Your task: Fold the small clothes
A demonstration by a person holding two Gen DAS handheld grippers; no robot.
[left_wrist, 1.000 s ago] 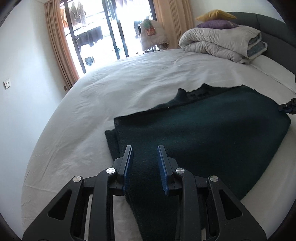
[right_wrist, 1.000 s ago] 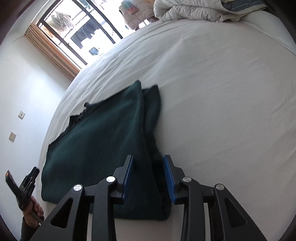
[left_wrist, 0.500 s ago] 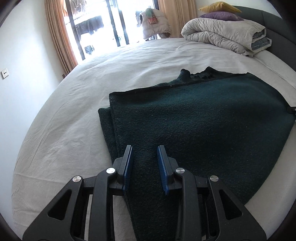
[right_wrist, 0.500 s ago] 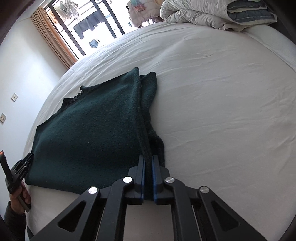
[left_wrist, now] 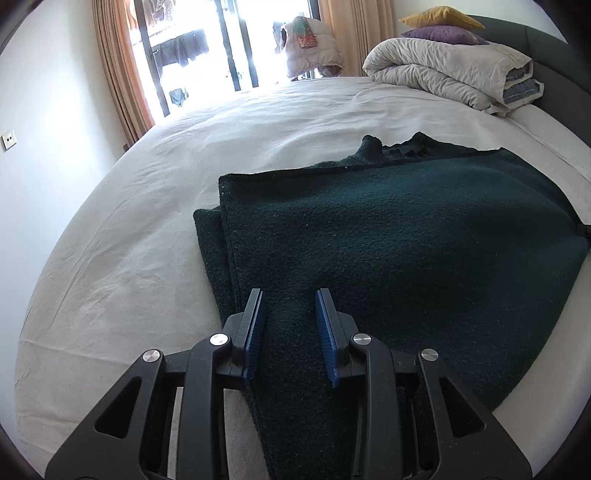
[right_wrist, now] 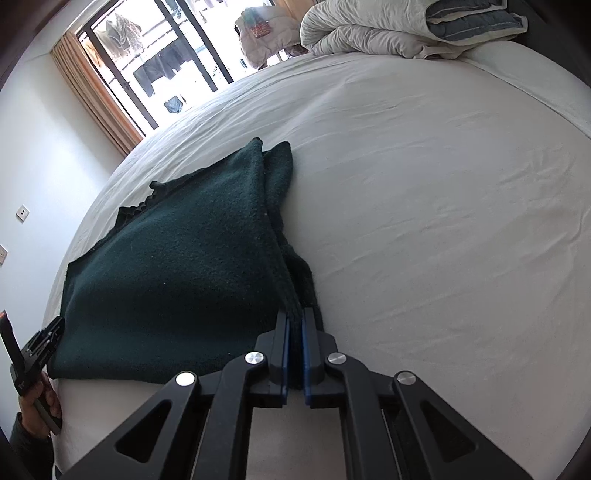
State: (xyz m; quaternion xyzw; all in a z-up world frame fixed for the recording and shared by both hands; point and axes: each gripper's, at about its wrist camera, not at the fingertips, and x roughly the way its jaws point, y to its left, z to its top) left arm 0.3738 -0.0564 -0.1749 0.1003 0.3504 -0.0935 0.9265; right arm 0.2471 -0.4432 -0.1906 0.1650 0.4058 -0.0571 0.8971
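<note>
A dark green knitted garment [left_wrist: 406,240] lies folded on the white bed sheet [left_wrist: 147,258], its collar at the far edge. My left gripper [left_wrist: 288,295] holds the garment's near left corner, and a thick fold of cloth fills the gap between its blue pads. In the right wrist view the same garment [right_wrist: 177,277] stretches away to the left. My right gripper [right_wrist: 294,314] is shut on its near right edge, with the cloth pinched tight between the pads. The left gripper [right_wrist: 40,347] shows there in a hand at the garment's far corner.
A folded grey duvet [left_wrist: 450,70] with two pillows [left_wrist: 443,29] on top sits at the head of the bed, against a dark headboard [left_wrist: 554,74]. A white jacket [left_wrist: 306,48] hangs by the bright window. Bare sheet [right_wrist: 443,221] spreads right of the garment.
The right gripper's jaws went from open around the garment's edge to shut on it. The left gripper sank a little with its corner, so the garment lies flatter.
</note>
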